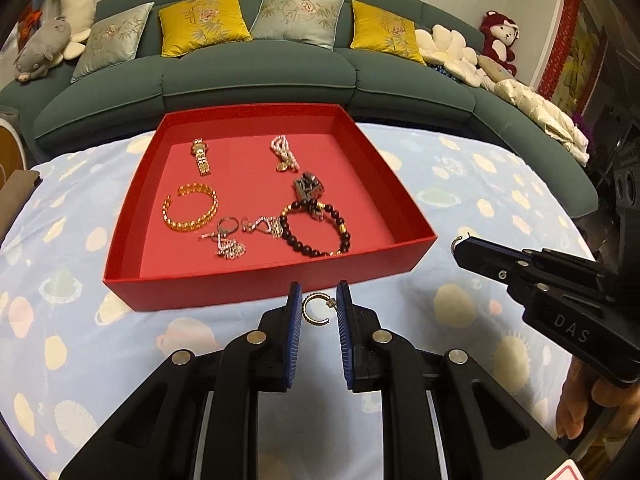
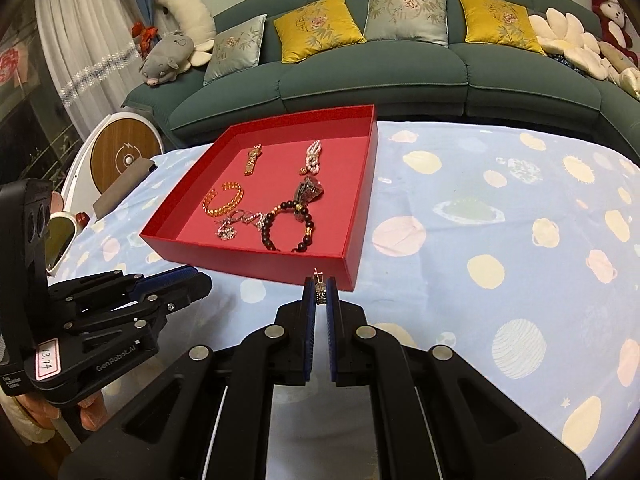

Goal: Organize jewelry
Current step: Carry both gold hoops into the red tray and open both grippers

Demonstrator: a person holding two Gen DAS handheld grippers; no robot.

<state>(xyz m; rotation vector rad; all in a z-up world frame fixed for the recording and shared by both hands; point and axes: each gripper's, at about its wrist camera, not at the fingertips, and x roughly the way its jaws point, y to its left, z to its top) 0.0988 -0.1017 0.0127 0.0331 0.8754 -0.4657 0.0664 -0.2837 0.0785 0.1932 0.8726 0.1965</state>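
Jewelry is lying inside a shallow red tray (image 1: 132,276) on the patterned blue cloth (image 1: 460,184): a gold watch (image 1: 200,155), a pearl strand (image 1: 284,152), a gold cuff bracelet (image 1: 190,208), a dark bead bracelet (image 1: 318,230) and some silver pieces (image 1: 228,242). A gold hoop earring (image 1: 316,309) is sitting on the cloth just in front of the tray, between the spread-apart fingers of the left gripper (image 1: 317,300), apparently untouched. The right gripper (image 2: 320,294) is pinching a second small earring (image 2: 320,290) between nearly closed fingers, near the tray's front wall; its detail is hard to make out. A green sofa (image 2: 400,76) is standing behind.
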